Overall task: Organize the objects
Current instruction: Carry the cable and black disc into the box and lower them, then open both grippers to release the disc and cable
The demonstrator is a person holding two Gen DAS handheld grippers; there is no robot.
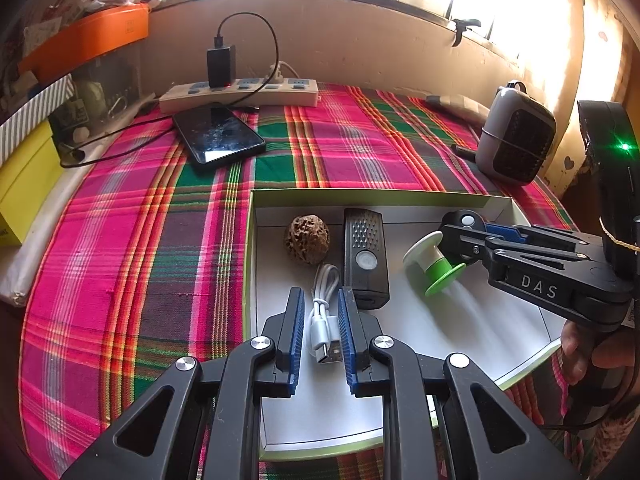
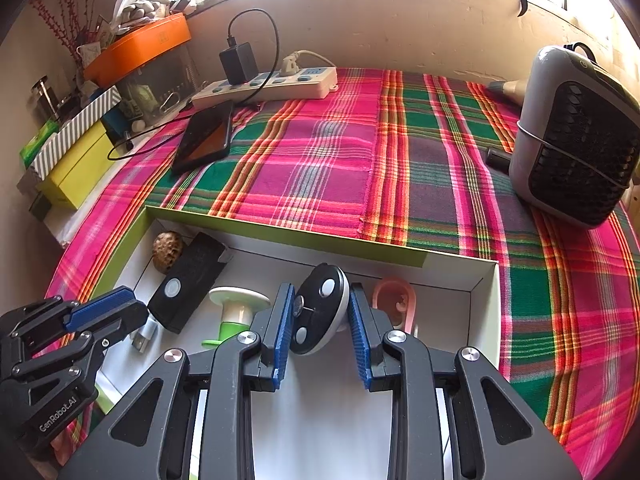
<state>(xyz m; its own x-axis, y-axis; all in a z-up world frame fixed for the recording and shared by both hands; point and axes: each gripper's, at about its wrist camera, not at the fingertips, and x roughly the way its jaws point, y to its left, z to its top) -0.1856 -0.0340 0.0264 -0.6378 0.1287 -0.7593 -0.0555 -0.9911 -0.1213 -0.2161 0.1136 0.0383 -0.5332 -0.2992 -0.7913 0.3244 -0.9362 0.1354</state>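
A shallow white box with a green rim (image 1: 360, 194) (image 2: 280, 232) lies on the plaid cloth. In it are a walnut (image 1: 307, 240) (image 2: 168, 252), a black rectangular device (image 1: 364, 256) (image 2: 188, 284), a green-and-white spool (image 1: 434, 264) (image 2: 236, 312) and a pink piece (image 2: 396, 300). My left gripper (image 1: 320, 294) (image 2: 138, 320) is shut on a coiled white USB cable (image 1: 322, 320) (image 2: 142, 340) low over the box floor. My right gripper (image 2: 321, 288) (image 1: 456, 232) is shut on a round black-and-white device (image 2: 320, 308) (image 1: 466, 220) at the box's far right.
A phone (image 1: 218, 138) on a charging lead and a power strip (image 1: 240, 94) lie at the back left. A grey heater (image 2: 580, 140) stands at the right. Yellow (image 2: 76, 172) and orange (image 2: 140, 48) boxes are stacked along the left edge. A hand (image 1: 580, 348) holds the right gripper.
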